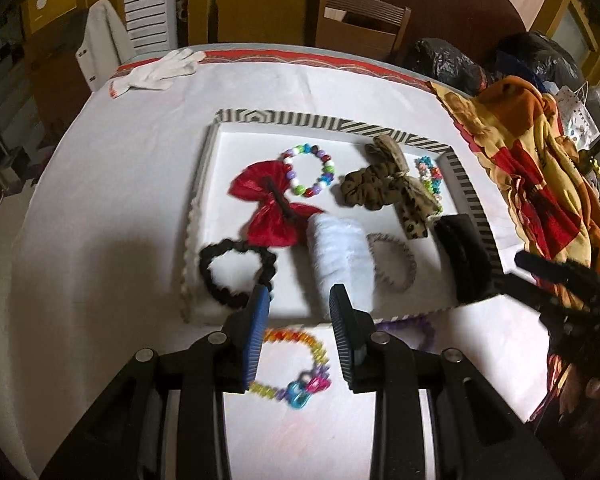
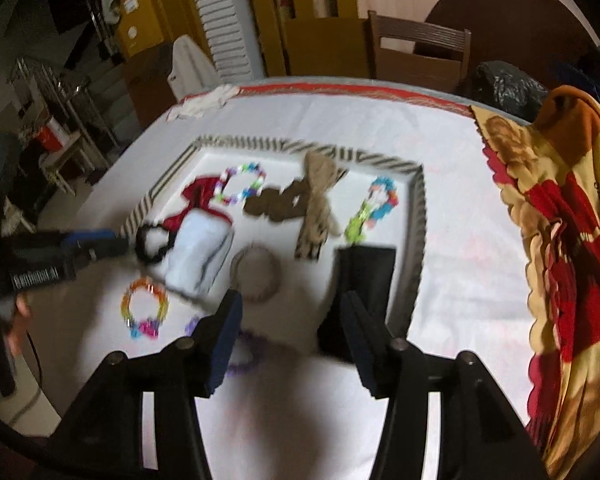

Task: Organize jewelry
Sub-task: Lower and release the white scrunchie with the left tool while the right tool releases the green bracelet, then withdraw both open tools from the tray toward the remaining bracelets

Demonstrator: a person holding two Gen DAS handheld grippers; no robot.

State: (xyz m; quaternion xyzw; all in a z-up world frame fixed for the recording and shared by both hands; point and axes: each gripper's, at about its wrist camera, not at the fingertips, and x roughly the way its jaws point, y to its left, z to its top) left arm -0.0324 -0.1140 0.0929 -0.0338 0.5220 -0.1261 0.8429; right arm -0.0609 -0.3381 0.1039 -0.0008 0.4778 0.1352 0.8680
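A striped-rim white tray holds a red bow, a beaded bracelet, a leopard scrunchie, a white scrunchie, a black scrunchie, a thin hair tie and a black pouch. A rainbow bracelet and a purple bracelet lie on the table in front of the tray. My left gripper is open above the rainbow bracelet. My right gripper is open and empty near the tray's front edge.
A white cloth covers the table. A white glove lies at the far left edge. An orange and red blanket is heaped on the right. Chairs and black bags stand beyond the table.
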